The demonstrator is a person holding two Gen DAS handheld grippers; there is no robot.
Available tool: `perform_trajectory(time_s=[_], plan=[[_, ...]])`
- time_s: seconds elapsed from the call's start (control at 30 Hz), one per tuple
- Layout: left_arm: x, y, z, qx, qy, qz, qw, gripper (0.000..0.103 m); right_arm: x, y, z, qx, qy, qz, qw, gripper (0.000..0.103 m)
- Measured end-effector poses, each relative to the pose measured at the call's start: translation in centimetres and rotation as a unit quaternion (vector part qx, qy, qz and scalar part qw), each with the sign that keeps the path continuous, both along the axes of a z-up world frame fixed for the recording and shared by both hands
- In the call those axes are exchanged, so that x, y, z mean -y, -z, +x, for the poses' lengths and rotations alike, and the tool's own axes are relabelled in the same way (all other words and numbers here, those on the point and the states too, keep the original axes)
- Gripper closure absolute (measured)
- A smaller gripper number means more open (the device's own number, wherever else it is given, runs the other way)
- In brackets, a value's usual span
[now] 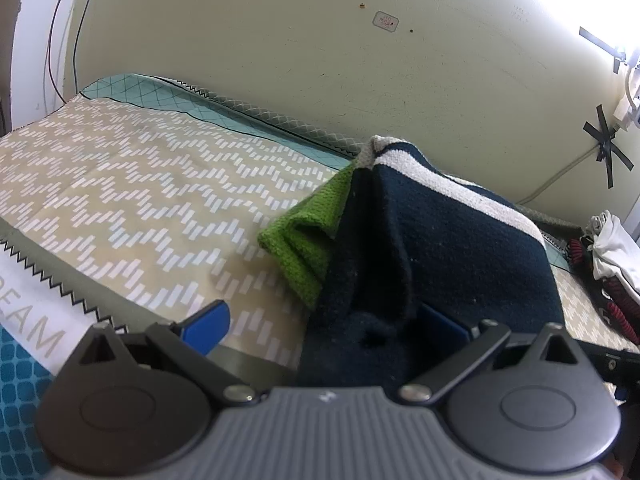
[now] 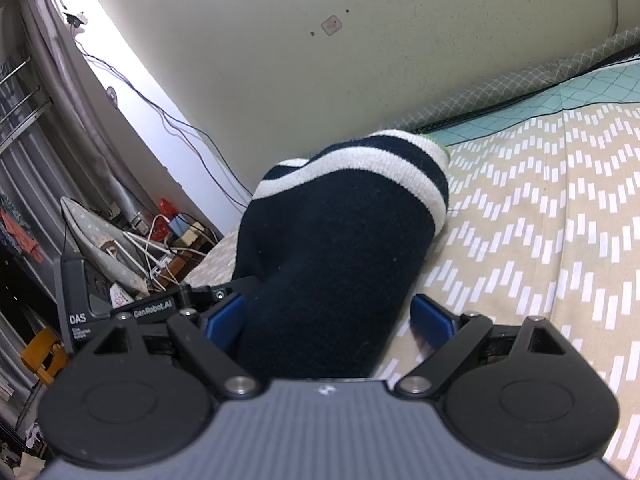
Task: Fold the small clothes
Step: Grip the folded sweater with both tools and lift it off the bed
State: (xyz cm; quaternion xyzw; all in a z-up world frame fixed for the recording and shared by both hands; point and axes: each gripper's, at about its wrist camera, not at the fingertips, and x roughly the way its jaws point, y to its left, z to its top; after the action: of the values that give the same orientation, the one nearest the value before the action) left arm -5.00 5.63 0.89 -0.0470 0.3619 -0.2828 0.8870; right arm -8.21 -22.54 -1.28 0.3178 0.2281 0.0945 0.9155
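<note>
Left wrist view is showing the left gripper (image 1: 320, 324) and right gripper (image 2: 326, 320) both spread around the navy sock (image 1: 440, 248), bunched near the bedsheet's (image 1: 120, 184) wall-side edge, needing pinching before folding.

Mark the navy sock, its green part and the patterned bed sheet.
navy sock (image 2: 340, 248): right wrist view, dark knit below the white stripe.
green part (image 1: 304, 236): left wrist view, folded green knit beside the navy.
patterned bed sheet (image 1: 140, 184): left wrist view, bare beige zigzag area.
</note>
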Motion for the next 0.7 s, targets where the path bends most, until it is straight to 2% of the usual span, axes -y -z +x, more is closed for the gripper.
perform_trajectory(time_s=[0.47,0.7], plan=[[-0.03,0.06,0.07,-0.001,0.005,-0.002,1.0,0.0,-0.14,0.01,0.01,0.001,0.001,-0.001,1.0,0.017],[0.12,0.14,0.37,-0.006,0.033,-0.008,0.9994,0.0,0.31,0.05,-0.03,-0.003,-0.011,0.001,1.0,0.017]])
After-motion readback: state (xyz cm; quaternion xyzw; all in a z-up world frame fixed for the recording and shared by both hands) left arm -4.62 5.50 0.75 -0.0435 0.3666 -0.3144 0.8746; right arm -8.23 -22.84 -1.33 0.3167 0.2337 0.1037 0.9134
